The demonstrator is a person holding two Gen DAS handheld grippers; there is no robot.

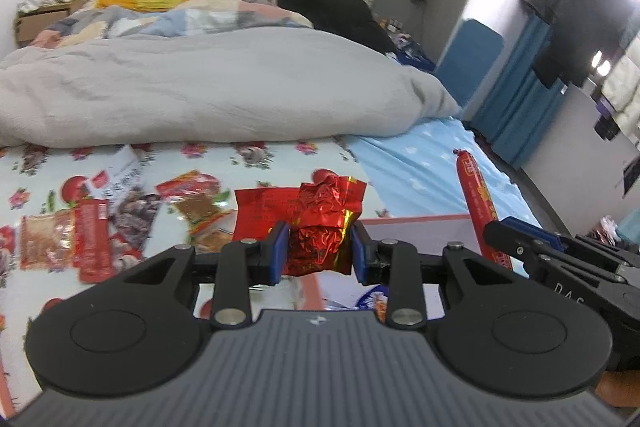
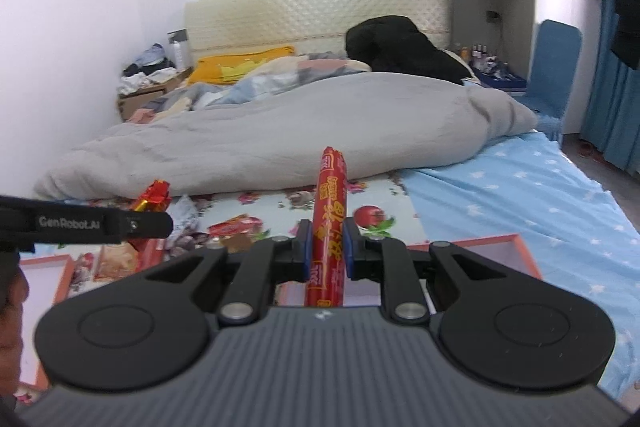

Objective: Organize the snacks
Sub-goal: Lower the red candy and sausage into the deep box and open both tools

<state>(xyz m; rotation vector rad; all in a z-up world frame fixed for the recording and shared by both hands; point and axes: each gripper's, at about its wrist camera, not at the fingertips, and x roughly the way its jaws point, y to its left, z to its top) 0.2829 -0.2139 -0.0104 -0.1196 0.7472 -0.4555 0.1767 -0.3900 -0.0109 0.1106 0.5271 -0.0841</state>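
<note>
Left wrist view: your left gripper (image 1: pixel 320 247) is pinching a crumpled red foil packet (image 1: pixel 320 223) above the orange-rimmed box (image 1: pixel 420 221); a blue-white wrapper is lying inside it. Loose snacks (image 1: pixel 100 227) are sitting left of the box.

Right wrist view: your right gripper (image 2: pixel 328 247) is clamping a red sausage (image 2: pixel 330 223), yellow-lettered, above the box (image 2: pixel 480 241). "GenRobot.AI" is showing on the left gripper (image 2: pixel 132 223).

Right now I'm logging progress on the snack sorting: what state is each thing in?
left gripper: shut on red foil snack packet, lifted
right gripper: shut on red sausage stick, upright
orange-rimmed box: open
loose snack packets: lying on floral sheet
</note>
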